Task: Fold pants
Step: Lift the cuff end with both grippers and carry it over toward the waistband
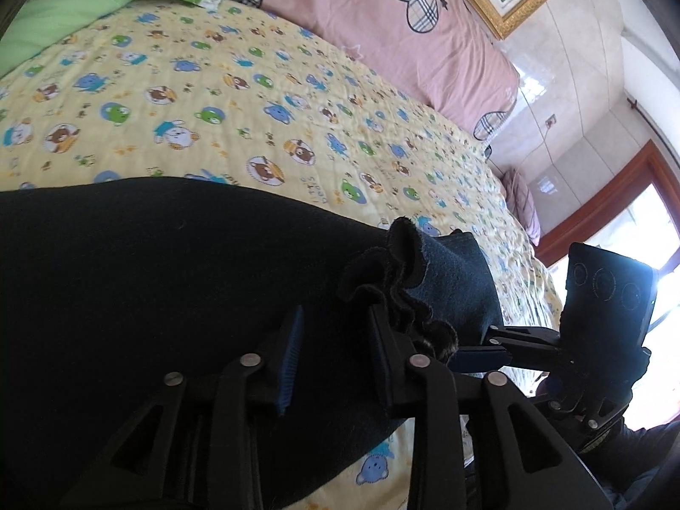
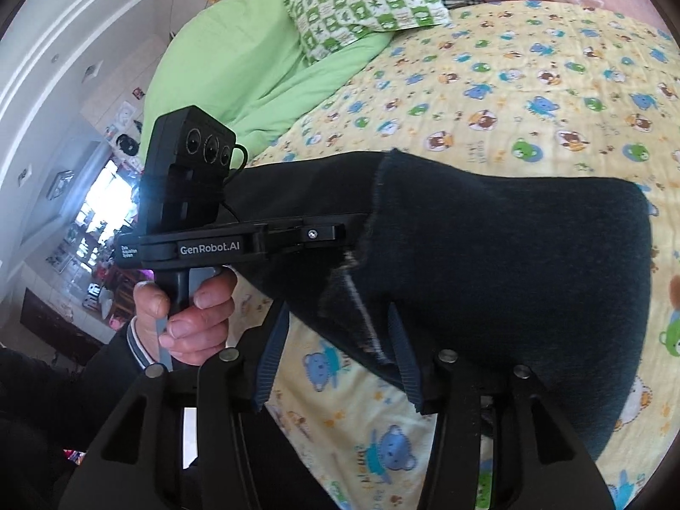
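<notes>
We think the step now is to take hold of the end of the pants and fold them over.

The big yellow bear quilt (image 1: 255,106) is our table, so we should keep the cloth flat on it. The dark pants (image 1: 148,276) lie across the near part of the quilt. Their ruffled end is bunched up right at the tongs.

The left gripper (image 1: 335,361) has its two fingers apart, with dark cloth in the gap. The right gripper (image 2: 338,357) has its fingers apart too, and a corner of the pants hangs between them. We see no squeeze on the cloth from either one.

To do it well, we think both tongs should:
- Bite the same edge, one at each corner.
- Take all the layers, not just the top one.
- Lift together and lay the end down straight.

Now we count:
- One quilt.
- One pink cover (image 1: 382,21) at the far side.
- One green blanket (image 2: 255,63) far left.
- One pair of pants.
- One green checked pillow (image 2: 365,4).
- Two tongs.
- One bare hand (image 2: 191,310), holding the left one.
</notes>
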`<state>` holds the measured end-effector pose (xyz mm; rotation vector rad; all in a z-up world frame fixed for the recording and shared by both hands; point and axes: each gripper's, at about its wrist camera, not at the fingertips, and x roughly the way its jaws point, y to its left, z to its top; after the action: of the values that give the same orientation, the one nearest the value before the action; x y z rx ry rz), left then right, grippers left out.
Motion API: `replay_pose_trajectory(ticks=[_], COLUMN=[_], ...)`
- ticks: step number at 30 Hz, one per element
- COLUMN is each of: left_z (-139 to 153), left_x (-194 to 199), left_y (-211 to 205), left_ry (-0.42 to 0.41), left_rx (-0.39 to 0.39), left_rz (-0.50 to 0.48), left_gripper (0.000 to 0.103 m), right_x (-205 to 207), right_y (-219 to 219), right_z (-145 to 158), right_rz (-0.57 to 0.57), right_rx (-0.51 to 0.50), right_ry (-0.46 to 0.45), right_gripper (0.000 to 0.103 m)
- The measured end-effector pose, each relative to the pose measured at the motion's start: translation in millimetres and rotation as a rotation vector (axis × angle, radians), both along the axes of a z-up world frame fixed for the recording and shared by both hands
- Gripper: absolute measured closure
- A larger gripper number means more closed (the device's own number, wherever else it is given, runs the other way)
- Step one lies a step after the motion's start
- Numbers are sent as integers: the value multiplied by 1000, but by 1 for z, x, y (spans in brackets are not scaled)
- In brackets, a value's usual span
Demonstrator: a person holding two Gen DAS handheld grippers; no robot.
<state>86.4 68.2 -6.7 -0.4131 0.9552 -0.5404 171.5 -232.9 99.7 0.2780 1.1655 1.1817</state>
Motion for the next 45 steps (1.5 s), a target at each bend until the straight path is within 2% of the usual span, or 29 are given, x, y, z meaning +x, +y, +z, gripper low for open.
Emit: replay_pose_trajectory(ticks=[9, 11, 15, 16, 18, 25, 29, 37, 45], left_z=[1, 2, 6, 7, 10, 16, 17, 14, 8], left_x=[-24, -31, -46, -48, -58, -90, -114, -145, -163], left_y=[30, 37, 50, 53, 64, 98, 122, 165, 207], left_ry=[7, 5, 1, 1, 7, 25, 47, 69, 89], left_rx=[-30, -35, -32, -29, -23, -36, -35, -18, -37], left_rz=[106, 129, 179, 192, 255, 423, 549, 691, 801], left_gripper=[70, 66, 66, 62, 55, 54, 47, 47, 47], right_x=[-3, -3, -4, -4, -3, -1, 1, -2, 0], right_y=[10, 13, 19, 21, 25, 45, 62, 110, 153], right_z=[17, 20, 24, 25, 27, 30, 35, 47, 50], right_rz=[20, 25, 38, 41, 46, 67, 94, 188, 255], right_rx=[18, 23, 24, 24, 22, 33, 47, 76, 84], right_ry=[-40, -43, -63, -68, -83, -99, -108, -142, -146], right_gripper=[53, 53, 53, 53, 53, 49, 46, 46, 46])
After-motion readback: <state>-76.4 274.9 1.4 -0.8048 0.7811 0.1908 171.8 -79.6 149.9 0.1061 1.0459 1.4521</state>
